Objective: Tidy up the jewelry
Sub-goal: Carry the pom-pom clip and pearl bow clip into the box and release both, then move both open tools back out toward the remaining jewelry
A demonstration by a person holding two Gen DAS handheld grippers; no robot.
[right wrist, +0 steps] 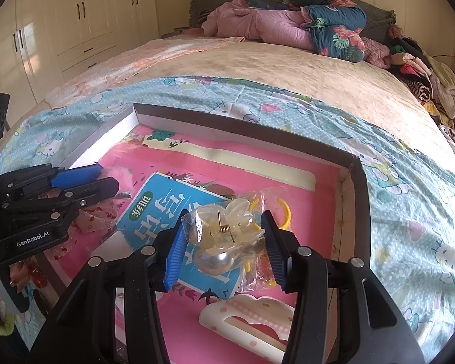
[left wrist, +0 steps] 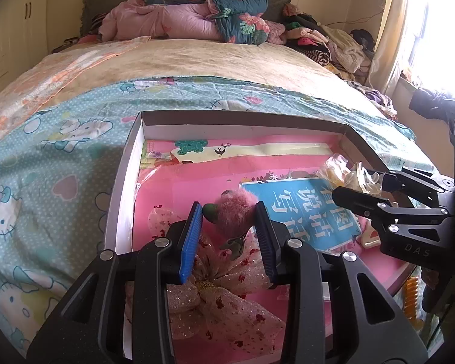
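Bed (left wrist: 197, 57) bears a shallow box (left wrist: 118, 182); inside it, left tool (left wrist: 229, 218) grips a pink fluffy clip (left wrist: 236, 209), right tool (right wrist: 224, 236) grips a bagged clear claw clip (right wrist: 224, 227); placing likely follows.

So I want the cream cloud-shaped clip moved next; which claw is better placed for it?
Probably the right claw: the cream cloud clip lies just beneath it, though it holds a bagged hair claw clip. The left claw holds a pink fluffy clip.
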